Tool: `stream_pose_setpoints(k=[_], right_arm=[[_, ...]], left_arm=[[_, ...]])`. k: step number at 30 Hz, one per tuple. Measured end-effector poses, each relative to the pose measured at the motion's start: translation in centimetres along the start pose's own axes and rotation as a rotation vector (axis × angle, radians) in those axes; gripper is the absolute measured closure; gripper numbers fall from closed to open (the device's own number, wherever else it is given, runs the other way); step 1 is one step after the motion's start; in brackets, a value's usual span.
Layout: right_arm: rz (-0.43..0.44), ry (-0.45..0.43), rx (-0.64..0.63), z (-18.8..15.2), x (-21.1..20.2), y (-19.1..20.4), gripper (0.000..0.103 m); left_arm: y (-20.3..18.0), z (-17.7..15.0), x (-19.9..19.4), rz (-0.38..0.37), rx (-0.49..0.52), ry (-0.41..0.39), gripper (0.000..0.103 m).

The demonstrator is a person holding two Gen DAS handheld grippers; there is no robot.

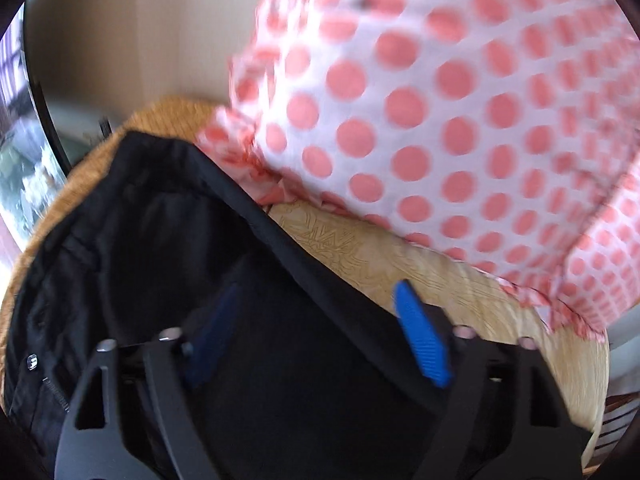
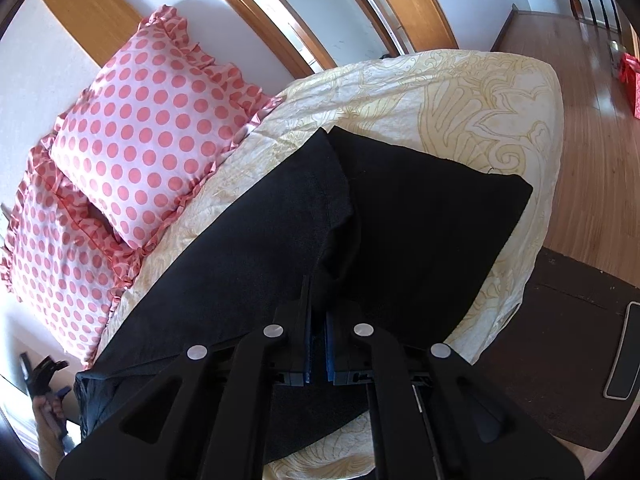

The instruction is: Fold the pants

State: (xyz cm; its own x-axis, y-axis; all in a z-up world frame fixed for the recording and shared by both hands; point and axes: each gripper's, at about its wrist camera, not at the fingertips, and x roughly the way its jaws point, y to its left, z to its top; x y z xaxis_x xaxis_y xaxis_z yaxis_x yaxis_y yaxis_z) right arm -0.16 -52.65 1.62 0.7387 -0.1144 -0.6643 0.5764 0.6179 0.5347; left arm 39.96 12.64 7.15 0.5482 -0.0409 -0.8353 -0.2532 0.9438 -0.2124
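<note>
Lying on the bed (image 2: pixel 500 92), the black pants (image 2: pixel 248 240) are spread over the pale yellow cover, next to two dotted pillows (image 2: pixel 160 128). The pants look soft and floppy, and likely light. They would bend and sag wherever they are lifted, so it seems best to pinch them at an edge or a corner, where the cloth is thin enough to fit between the fingers. The right hand-held gripper (image 2: pixel 318 344) has its blue pads pressed close together on a raised fold of the pants, so one part of the cloth stands up while the rest lies flat. The left hand-held gripper (image 1: pixel 316 336) has its fingers spread wide apart over the dark cloth, and it holds nothing. A dotted pillow (image 1: pixel 440 120) sits close above it, blurry. No boxes, bags or baskets show near the pants.
</note>
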Motion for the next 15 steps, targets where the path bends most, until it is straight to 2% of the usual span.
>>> stream_pose_setpoints(k=[2,4,7,9,11,15], right_arm=[[-0.006,0.002,-0.01,0.0,0.0,0.1,0.099],[-0.009,0.002,-0.018,0.0,0.0,0.2,0.099],[-0.016,0.003,-0.033,0.0,0.0,0.3,0.099],[-0.019,0.005,-0.037,0.1,0.0,0.4,0.099],[-0.018,0.006,-0.038,0.1,0.1,0.4,0.099],[-0.009,0.007,-0.042,0.3,0.1,0.4,0.098]], left_arm=[[0.0,0.7,2.2,0.065,-0.012,0.046,0.04],[0.2,0.9,3.6,0.096,-0.031,0.074,0.05],[1.2,1.0,5.1,0.059,-0.113,0.108,0.062],[1.7,0.8,5.1,0.036,-0.142,0.092,0.081],[2.3,0.5,4.7,0.004,-0.165,0.088,0.091],[3.3,-0.8,1.6,-0.01,-0.149,0.021,0.096]])
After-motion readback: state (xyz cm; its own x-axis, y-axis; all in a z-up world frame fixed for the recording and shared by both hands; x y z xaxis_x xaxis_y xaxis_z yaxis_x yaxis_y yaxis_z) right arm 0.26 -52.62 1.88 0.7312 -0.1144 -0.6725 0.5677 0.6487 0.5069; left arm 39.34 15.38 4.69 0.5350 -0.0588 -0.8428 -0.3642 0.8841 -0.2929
